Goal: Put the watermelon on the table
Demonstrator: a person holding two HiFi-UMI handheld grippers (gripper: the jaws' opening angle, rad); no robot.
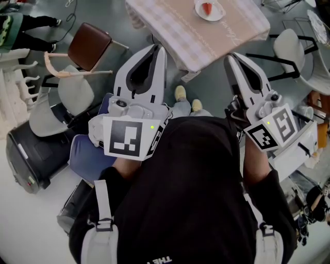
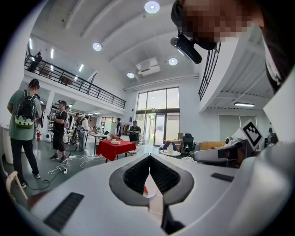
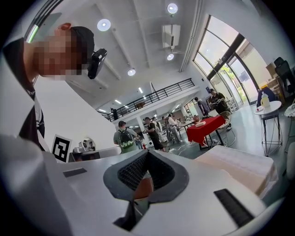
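A red watermelon slice [image 1: 207, 7] lies on a white plate [image 1: 216, 15] on the table [image 1: 170, 26], which is covered with a checked cloth. My left gripper [image 1: 157, 48] is shut and empty, its tips just short of the table's near edge. My right gripper [image 1: 229, 56] is also shut and empty, beside the table's near corner. In the left gripper view the jaws [image 2: 150, 156] meet at the tips, with a bit of red [image 2: 145, 190] showing through the gap behind them. In the right gripper view the jaws [image 3: 147, 152] are shut, with the clothed table [image 3: 244, 168] to their right.
A brown chair [image 1: 88, 45] and a white chair [image 1: 72, 93] stand at the left, and another white chair [image 1: 289, 46] at the right. A dark bin [image 1: 28, 154] sits at lower left. Several people [image 2: 22, 120] stand around a red-clothed table [image 2: 115, 148] far off.
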